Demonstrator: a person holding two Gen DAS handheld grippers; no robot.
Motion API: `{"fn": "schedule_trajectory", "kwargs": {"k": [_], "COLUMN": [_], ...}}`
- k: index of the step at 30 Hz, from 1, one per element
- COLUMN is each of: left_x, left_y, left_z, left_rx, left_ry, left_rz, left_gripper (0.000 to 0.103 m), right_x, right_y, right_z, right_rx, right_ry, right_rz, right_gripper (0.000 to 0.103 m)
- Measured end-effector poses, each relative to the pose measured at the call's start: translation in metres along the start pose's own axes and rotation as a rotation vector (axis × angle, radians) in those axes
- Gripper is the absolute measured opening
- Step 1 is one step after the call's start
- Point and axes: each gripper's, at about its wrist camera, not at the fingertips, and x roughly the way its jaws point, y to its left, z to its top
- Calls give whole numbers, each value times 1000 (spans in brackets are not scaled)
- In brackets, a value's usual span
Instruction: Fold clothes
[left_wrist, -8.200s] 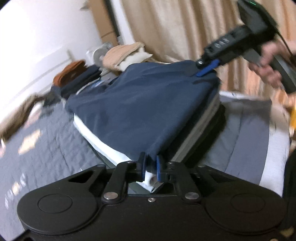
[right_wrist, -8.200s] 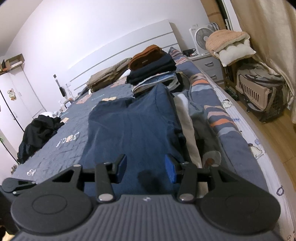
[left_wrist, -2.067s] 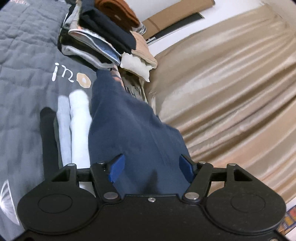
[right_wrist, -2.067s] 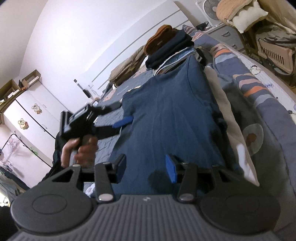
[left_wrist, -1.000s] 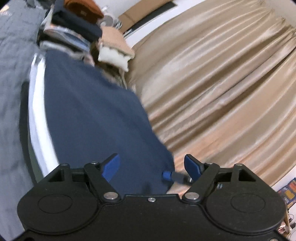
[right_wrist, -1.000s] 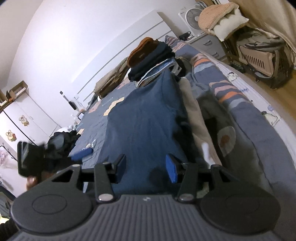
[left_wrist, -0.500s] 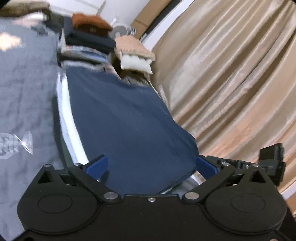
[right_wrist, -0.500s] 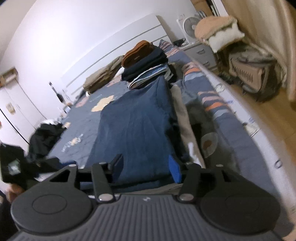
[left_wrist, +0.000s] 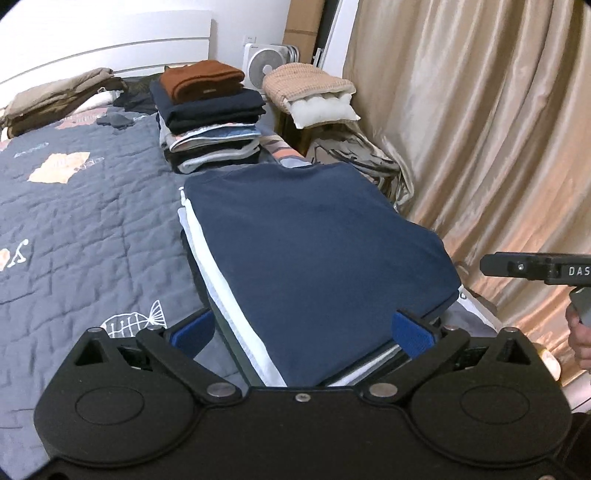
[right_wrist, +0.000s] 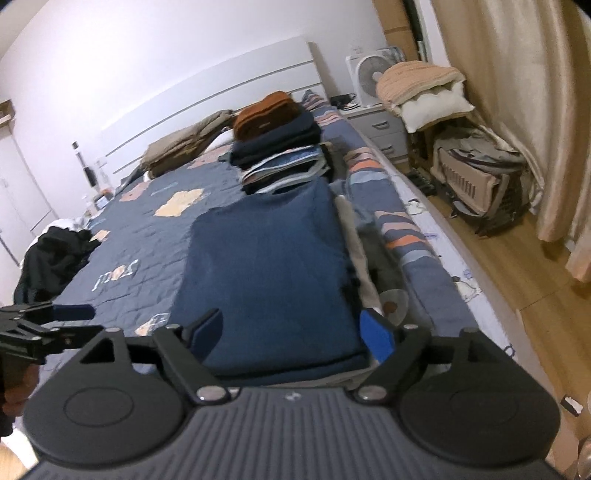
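left gripper (left_wrist: 302, 332) is sitting wide open, holding nothing, just short of the navy shirt (left_wrist: 314, 251). shirt is lying folded flat atop a low pile on the bed (left_wrist: 92, 221), taller clothes stack (left_wrist: 210, 114) behind it. right gripper (right_wrist: 291, 332) jaws are opening, empty, over the shirt's near edge.

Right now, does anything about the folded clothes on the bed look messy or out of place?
Mostly tidy. The navy shirt lies flat, but the white garment beneath sticks out along one side instead of lining up.
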Motion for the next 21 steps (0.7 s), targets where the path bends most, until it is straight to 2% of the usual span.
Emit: {"fn": "schedule_trajectory", "kwargs": {"k": [5,10,21], "left_x": [-9,-17,-32], "left_y": [-5,-9,-16], "left_z": [7,13,21], "left_rx": [15,49,104], "left_ry": [24,32,54], "left_rz": [35,35,36], "left_gripper": [103,103,103], "right_x": [-8,-17,-48], "right_y": [18,40,74], "right_z": [7,11,29], "right_rx": [-19,-66,-96], "right_ry": [36,78,105], "right_rz": [-22,-43,-97], "right_gripper": [82,82,82]}}
